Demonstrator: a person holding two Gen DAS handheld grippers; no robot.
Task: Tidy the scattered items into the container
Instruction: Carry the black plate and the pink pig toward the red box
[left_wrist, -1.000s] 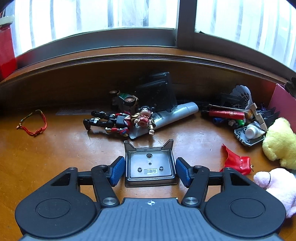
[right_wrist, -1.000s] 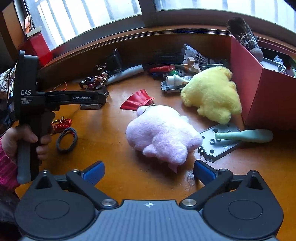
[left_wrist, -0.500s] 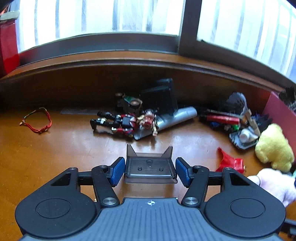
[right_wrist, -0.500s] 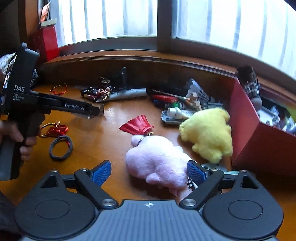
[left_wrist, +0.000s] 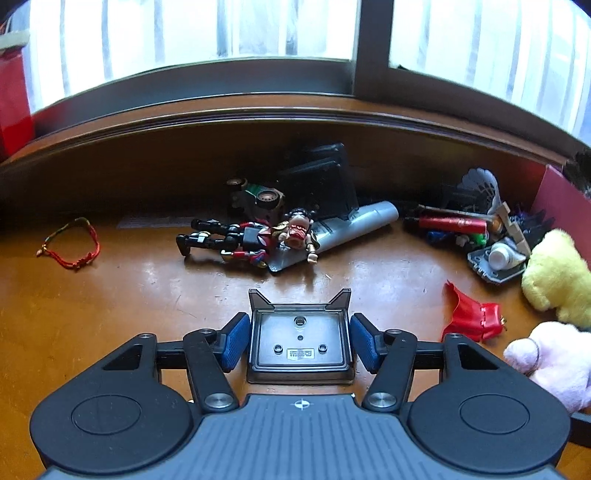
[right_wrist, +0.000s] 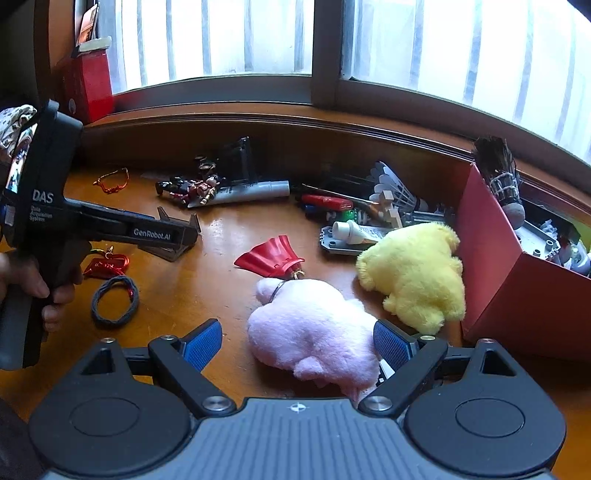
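My left claw (left_wrist: 299, 341) is clenched on a smoky clear plastic tray (left_wrist: 300, 347), lifted off the surface (left_wrist: 110, 302). My right claw (right_wrist: 297, 345) is released around the pink plush (right_wrist: 314, 328), which lies beside the yellow plush (right_wrist: 413, 273) near the red container (right_wrist: 495, 258) at the surface's right edge.

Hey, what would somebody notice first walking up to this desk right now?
Probably the two plush toys: a pink plush lying between the open pads of the right tool, and a yellow plush beside the red box. Next, the left tool clamped on a smoky clear plastic tray.
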